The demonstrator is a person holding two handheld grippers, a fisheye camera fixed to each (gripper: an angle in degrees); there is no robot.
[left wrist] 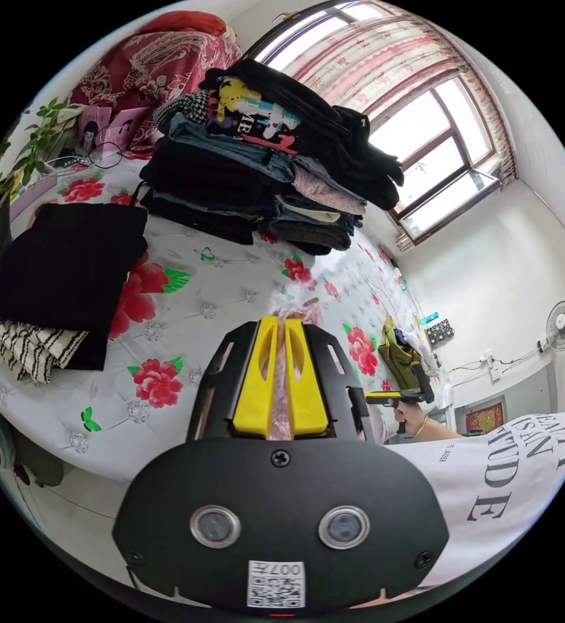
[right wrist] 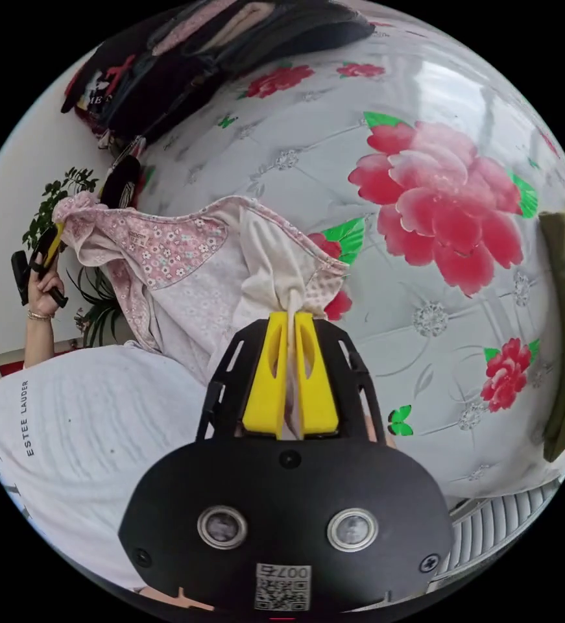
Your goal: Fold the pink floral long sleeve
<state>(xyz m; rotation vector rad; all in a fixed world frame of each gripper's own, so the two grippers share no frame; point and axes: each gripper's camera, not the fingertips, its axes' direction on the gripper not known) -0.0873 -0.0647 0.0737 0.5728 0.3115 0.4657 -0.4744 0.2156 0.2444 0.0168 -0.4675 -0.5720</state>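
Pink floral long sleeve (right wrist: 185, 272) stretched between left tool (left wrist: 281, 383) and right tool (right wrist: 290, 373), both clamped on it.

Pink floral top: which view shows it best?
Right gripper view: the pink floral top hangs spread between both grippers, neckline and inside visible. The left gripper view shows just a strip of it pinched between that gripper's yellow jaws.

Left gripper (left wrist: 281, 322) jaws pinch pink floral cloth (left wrist: 282, 383) above bed (left wrist: 230, 305); clothes stack (left wrist: 263, 156) at bed's far edge.
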